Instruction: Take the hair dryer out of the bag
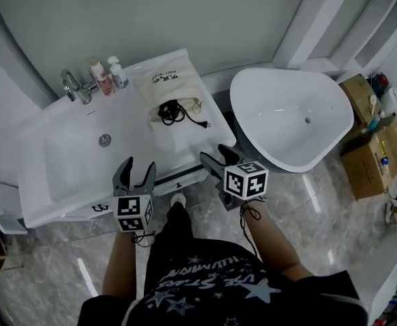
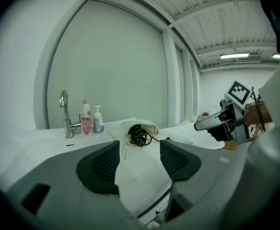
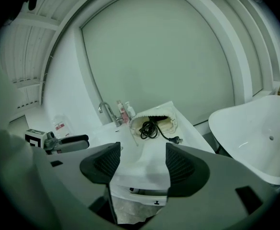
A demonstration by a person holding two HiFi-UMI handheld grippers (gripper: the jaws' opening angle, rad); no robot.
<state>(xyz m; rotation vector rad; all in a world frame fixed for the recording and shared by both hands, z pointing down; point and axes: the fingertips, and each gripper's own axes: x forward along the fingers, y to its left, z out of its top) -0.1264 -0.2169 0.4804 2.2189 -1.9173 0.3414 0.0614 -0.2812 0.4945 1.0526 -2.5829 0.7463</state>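
Left gripper (image 1: 138, 168) and right gripper (image 1: 216, 156), jaws apart, face the bag (image 1: 167, 85).

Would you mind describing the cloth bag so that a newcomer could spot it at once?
Start at the white washbasin counter left of the bathtub. On its right end lies a cream cloth bag. Unlike the bottles beside it, it spills a coiled black cord.

We see a pale wall (image 1: 184, 12) and grey marble floor (image 1: 49, 263). White bathtub (image 1: 279, 128) beside the worktop (image 1: 184, 151); cardboard boxes (image 1: 371, 158) at right.
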